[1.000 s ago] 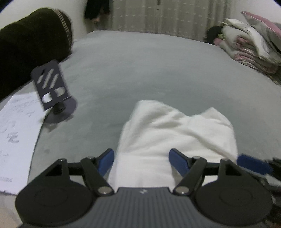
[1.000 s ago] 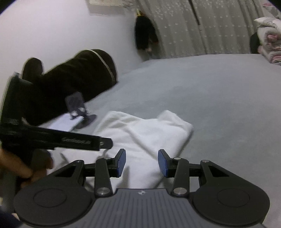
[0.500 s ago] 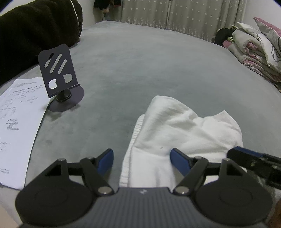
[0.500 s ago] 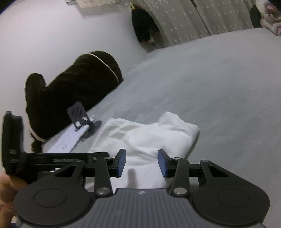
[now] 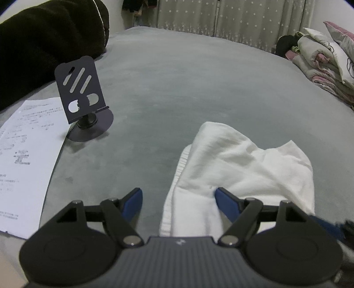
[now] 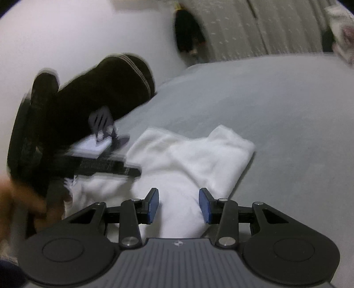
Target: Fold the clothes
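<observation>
A white garment [image 5: 241,168] lies partly folded on a grey bed [image 5: 188,77], near the edge closest to the cameras. The left claw [image 5: 178,199] hangs over the garment's ribbed hem with its jaws spread wide; the right blue pad sits against the cloth, the left pad stands over bare bedcover, and nothing is gripped. The right claw [image 6: 178,205] hovers above the same garment [image 6: 194,155] with its jaws partly apart, white cloth showing between them, though whether the pads press on it cannot be told from this blurred view.

Left of the garment a dark phone stand [image 5: 83,104] sits upright on its round base, just beside a printed sheet of paper [image 5: 24,155]; the print is too small to read. A dark brown plush cushion [image 5: 44,42] lies beyond them. Folded bedding [image 5: 325,59] is piled at the far right edge, and star-patterned curtains [image 5: 232,17] hang behind the bed. In the right wrist view a hand [image 6: 20,203] holds the left tool at lower left, heavily blurred.
</observation>
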Tool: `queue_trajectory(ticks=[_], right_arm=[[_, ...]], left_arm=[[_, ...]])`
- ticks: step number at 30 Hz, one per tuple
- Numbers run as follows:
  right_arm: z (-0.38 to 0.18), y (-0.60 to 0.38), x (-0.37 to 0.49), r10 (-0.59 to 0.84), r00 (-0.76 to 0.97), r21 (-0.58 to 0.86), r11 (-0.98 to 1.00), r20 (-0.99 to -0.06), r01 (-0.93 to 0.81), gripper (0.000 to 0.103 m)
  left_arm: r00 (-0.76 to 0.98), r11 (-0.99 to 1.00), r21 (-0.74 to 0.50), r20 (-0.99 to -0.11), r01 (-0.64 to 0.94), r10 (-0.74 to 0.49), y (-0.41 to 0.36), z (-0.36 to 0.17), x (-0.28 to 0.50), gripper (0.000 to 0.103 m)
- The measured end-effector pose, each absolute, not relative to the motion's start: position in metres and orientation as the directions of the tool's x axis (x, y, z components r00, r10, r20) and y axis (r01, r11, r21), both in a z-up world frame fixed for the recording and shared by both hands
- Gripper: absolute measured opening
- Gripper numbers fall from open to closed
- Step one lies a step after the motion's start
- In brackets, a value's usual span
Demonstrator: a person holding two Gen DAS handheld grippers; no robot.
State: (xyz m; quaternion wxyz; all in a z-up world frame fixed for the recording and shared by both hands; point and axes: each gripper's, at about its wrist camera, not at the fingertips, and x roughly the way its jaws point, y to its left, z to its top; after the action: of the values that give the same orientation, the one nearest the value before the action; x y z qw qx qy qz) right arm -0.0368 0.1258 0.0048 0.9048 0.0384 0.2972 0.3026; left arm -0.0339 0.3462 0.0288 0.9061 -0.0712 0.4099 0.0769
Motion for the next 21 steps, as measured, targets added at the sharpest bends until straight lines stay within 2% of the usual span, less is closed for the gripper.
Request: queue_trajectory(ticks=[1, 2, 3, 6, 12, 21], right_arm=[[0.005, 0.132, -0.046, 0.535, 0.667, 0.192, 0.833, -0.519, -0.518, 0.038], [0.006, 0.137, -0.053, 0.508, 0.688, 0.158, 0.847, -0.517, -0.507, 0.032], [0.008, 0.138, -0.058, 0.493, 0.704, 0.146, 0.857, -0.512, -0.494, 0.024], [0.012, 0.139, -0.069, 0.478, 0.721, 0.139, 0.867, -0.501, -0.478, 0.015], [0.000, 0.136, -0.065, 0.521, 0.656, 0.222, 0.845, -0.547, -0.486, 0.011], [-0.001, 0.133, -0.073, 0.542, 0.624, 0.204, 0.823, -0.563, -0.531, 0.011]], left_arm=[[0.652, 0.978, -0.062, -0.754, -0.199, 0.085, 0.346, 0.029, -0.034, 0.076], [0.652, 0.978, -0.062, -0.753, -0.201, 0.086, 0.346, 0.029, -0.034, 0.075], [0.652, 0.977, -0.062, -0.753, -0.202, 0.087, 0.347, 0.029, -0.034, 0.074], [0.653, 0.977, -0.063, -0.752, -0.204, 0.087, 0.348, 0.030, -0.033, 0.074], [0.651, 0.976, -0.062, -0.754, -0.207, 0.090, 0.350, 0.029, -0.033, 0.074], [0.651, 0.971, -0.073, -0.753, -0.228, 0.096, 0.354, 0.030, -0.035, 0.076]])
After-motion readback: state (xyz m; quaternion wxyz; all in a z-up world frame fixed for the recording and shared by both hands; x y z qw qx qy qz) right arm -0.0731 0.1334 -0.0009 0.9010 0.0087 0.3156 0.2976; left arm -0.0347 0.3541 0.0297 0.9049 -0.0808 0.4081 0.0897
